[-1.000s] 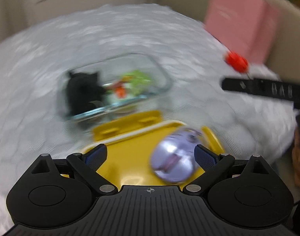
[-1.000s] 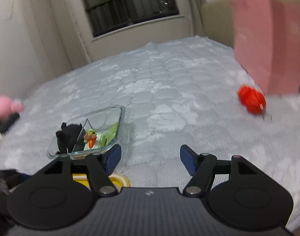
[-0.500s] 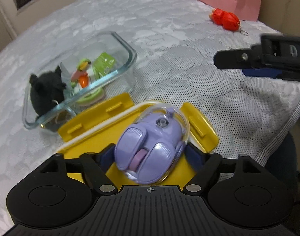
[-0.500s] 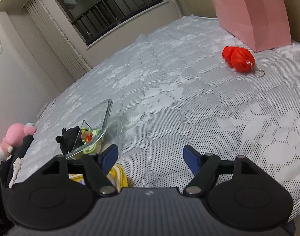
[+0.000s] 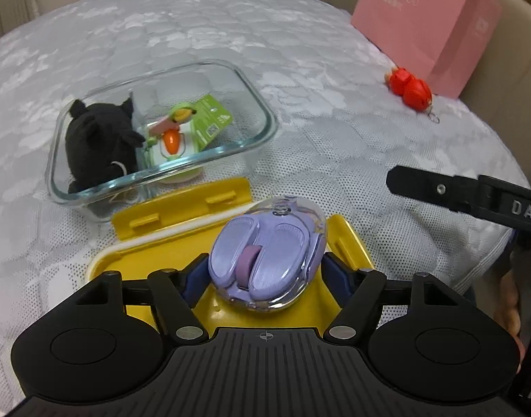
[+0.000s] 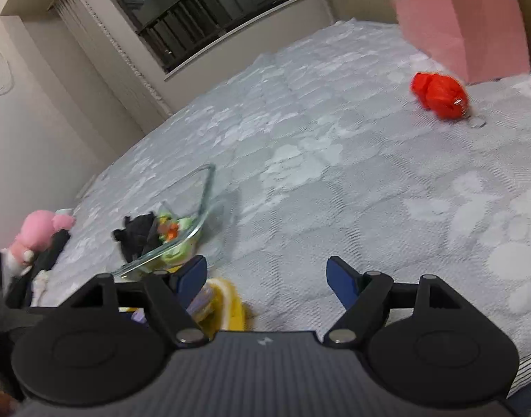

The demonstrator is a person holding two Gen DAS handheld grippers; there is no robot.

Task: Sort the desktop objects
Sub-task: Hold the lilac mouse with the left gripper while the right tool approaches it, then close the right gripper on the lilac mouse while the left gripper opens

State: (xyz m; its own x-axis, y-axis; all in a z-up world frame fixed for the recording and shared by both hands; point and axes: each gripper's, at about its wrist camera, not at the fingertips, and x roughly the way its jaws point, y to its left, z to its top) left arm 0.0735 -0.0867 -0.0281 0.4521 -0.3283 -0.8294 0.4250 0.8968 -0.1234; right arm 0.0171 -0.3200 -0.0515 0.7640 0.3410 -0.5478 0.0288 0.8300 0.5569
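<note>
Left gripper (image 5: pixel 265 274) at bottom centre of left view: jaws just closing, blue fingers (image 5: pixel 192 279) hugging purple mouse (image 5: pixel 265 260); mouse held over yellow lid (image 5: pixel 182 215). Right gripper (image 6: pixel 267 278) at bottom of right view: fingers wide, just opening, nothing between, above bed (image 6: pixel 335 180). Past lid, centre left: glass box (image 5: pixel 262 111) with black plush (image 5: pixel 98 139) and green-orange toy (image 5: pixel 176 132). Upper right, well apart: red keychain (image 5: pixel 409 88) just beside pink bag (image 5: pixel 425 24).

I see a pink paper bag (image 5: pixel 425 24) at the far corner of the quilted bedspread (image 5: pixel 195 34), a barred window (image 6: pixel 202 17) beyond it.
</note>
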